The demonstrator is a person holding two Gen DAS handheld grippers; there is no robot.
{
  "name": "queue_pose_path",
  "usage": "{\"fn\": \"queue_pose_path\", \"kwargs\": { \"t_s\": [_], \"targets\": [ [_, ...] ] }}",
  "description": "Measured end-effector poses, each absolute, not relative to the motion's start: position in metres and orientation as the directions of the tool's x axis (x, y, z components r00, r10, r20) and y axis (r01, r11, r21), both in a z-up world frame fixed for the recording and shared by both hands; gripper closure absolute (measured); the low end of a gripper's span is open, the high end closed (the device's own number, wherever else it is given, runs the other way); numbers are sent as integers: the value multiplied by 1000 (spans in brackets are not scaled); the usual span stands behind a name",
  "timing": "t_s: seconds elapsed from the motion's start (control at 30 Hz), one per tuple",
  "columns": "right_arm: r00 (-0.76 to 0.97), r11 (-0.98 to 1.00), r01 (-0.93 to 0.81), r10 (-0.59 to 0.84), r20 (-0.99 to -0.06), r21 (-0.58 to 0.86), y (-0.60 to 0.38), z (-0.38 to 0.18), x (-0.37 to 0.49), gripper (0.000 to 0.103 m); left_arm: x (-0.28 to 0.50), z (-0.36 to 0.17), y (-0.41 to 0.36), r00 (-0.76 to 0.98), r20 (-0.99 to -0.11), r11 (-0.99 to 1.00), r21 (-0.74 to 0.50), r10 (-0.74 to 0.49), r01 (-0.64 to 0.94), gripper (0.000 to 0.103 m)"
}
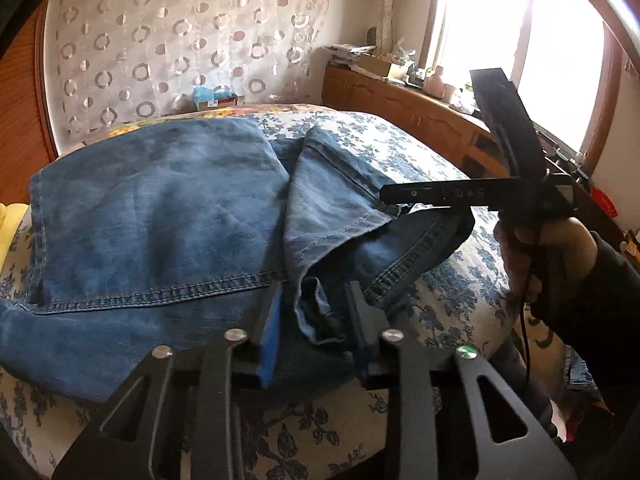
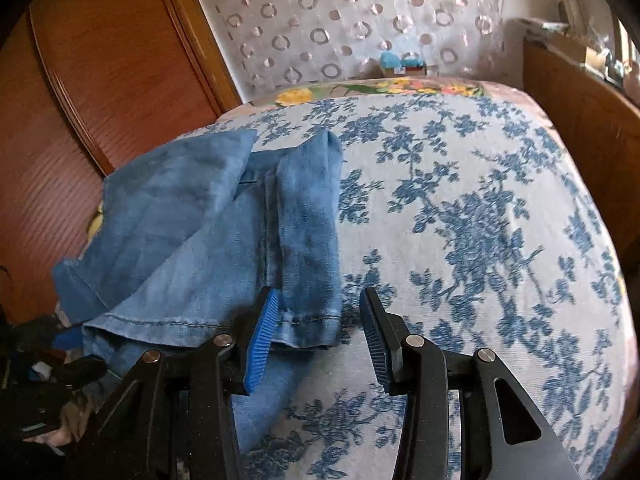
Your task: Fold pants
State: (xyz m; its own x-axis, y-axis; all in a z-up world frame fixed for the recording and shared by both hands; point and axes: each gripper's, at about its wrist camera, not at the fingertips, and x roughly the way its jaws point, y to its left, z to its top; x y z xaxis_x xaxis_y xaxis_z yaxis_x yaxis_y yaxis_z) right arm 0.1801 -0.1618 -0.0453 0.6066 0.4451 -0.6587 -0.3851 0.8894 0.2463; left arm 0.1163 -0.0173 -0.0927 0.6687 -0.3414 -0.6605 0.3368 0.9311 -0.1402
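Note:
Blue denim pants (image 1: 160, 216) lie partly folded on a bed with a blue floral cover (image 1: 440, 292). My left gripper (image 1: 316, 312) is open, its fingers on either side of a bunched hem fold at the pants' near edge. My right gripper (image 2: 320, 328) is open just above the bed, with a folded leg's hem (image 2: 308, 320) between its fingers. In the left wrist view the right gripper (image 1: 384, 194) reaches in from the right over the pants, held by a hand (image 1: 536, 248). The pants also show in the right wrist view (image 2: 180, 224).
A wooden cabinet (image 1: 400, 100) with clutter on top runs along the right under a bright window (image 1: 520, 40). A patterned curtain (image 1: 180, 40) hangs behind the bed. A wooden door (image 2: 100, 60) stands at the left. A yellow cloth (image 1: 12, 224) lies at the bed's left edge.

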Motion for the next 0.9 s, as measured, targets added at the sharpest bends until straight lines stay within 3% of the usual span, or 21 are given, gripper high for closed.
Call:
{"fn": "queue_pose_path", "kwargs": {
  "t_s": [0.03, 0.07, 0.1, 0.57, 0.9],
  "targets": [
    [600, 881, -396, 461, -654, 259, -161, -45, 179, 84, 116, -91, -18, 671, -659, 931, -136, -340, 338, 91],
    [591, 871, -412, 478, -649, 267, -159, -42, 176, 95, 116, -89, -18, 676, -656, 932, -129, -336, 338, 94],
    [599, 872, -414, 476, -644, 260, -158, -39, 174, 96, 114, -87, -20, 683, -651, 933, -122, -333, 339, 96],
    [717, 826, -534, 555, -423, 179, -139, 90, 130, 98, 80, -1, 16, 816, -468, 939, -116, -340, 325, 99],
    [718, 798, -595, 580, -384, 92, -86, 119, 125, 98, 76, 12, 62, 852, -450, 963, -100, -268, 250, 99]
  ]
}}
